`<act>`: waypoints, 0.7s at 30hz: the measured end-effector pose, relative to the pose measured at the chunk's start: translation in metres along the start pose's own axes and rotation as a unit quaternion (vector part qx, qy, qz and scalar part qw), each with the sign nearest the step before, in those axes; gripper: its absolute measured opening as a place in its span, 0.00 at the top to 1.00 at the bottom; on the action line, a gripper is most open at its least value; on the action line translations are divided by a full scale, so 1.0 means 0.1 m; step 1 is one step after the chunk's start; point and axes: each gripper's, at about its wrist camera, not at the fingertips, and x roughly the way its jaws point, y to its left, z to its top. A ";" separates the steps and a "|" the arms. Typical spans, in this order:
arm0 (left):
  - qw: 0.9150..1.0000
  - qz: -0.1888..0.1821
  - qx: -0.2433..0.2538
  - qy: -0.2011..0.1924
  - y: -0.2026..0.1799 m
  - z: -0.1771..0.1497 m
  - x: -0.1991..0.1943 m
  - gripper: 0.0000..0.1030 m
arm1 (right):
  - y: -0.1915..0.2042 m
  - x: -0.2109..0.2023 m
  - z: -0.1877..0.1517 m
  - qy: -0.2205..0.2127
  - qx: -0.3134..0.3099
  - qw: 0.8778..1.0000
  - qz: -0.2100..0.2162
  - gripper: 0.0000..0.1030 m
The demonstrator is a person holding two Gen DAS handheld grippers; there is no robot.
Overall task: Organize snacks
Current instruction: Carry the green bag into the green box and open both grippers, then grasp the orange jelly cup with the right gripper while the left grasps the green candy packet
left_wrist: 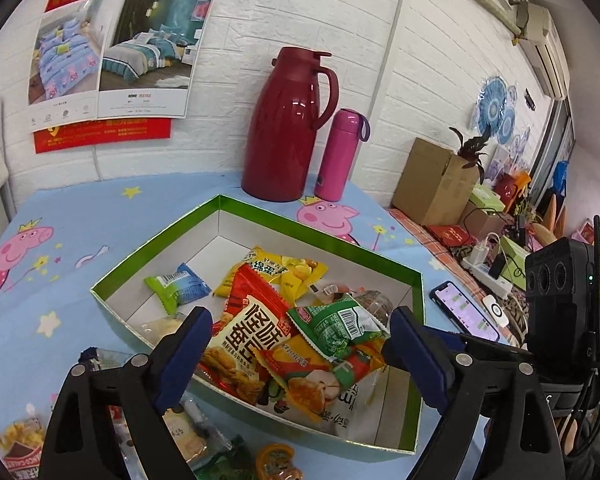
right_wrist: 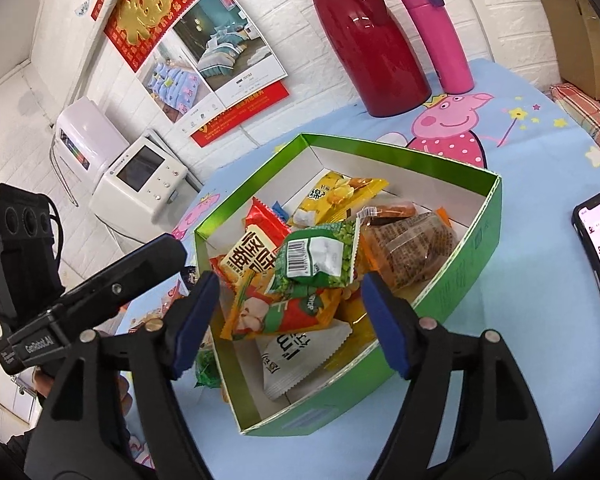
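Snack packets fill a shallow green-walled cardboard box (left_wrist: pixel 260 216) with a white inside, which sits at the centre of both wrist views on a light blue tablecloth (left_wrist: pixel 100 216) printed with pink cartoon pigs. In the left wrist view, going from the left: a few loose packets (left_wrist: pixel 18 446) lie outside the box at the lower left edge, partly hidden behind the gripper, so their kinds are hard to make out. Next, a small green-and-blue packet (left_wrist: pixel 176 286) lies alone by the box's left wall. At the middle, a red-and-orange bag with large white characters (left_wrist: pixel 246 328) overlaps a yellow bag (left_wrist: pixel 276 270) behind it. To its right a green crinkled packet with a barcode (left_wrist: pixel 336 324) rests on top of the heap. The left gripper (left_wrist: pixel 300 342) hangs over the near part of the box, its blue-padded fingers (left_wrist: pixel 188 354) spread wide apart with nothing between them.

In the right wrist view the same green packet (right_wrist: pixel 320 258) sits at mid-frame on top of the pile, a clear-wrapped brown snack (right_wrist: pixel 412 252) just to its right against the box wall. The right gripper (right_wrist: pixel 288 324) is likewise above the near side of the box, fingers well apart and empty.

Behind the box, at upper centre, a dark red thermos jug (left_wrist: pixel 292 128) stands upright with a pink flask (left_wrist: pixel 338 156) just beside it. A lit smartphone (left_wrist: pixel 466 312) lies on the cloth at right.
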 end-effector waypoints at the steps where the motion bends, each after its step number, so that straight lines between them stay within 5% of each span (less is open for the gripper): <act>1: 1.000 0.007 0.000 -0.005 0.00 0.00 -0.04 0.04 | 0.01 -0.02 -0.01 0.000 0.001 1.000 0.001 0.23; 11: 0.999 0.034 -0.011 -0.034 0.06 -0.08 -0.49 0.00 | 0.33 -0.20 -0.12 -0.006 -0.024 1.000 -0.010 0.11; 21: 0.994 0.067 -0.082 -0.033 0.51 -0.37 -1.09 0.00 | 0.88 -0.43 -0.48 -0.016 -0.094 0.994 -0.048 0.07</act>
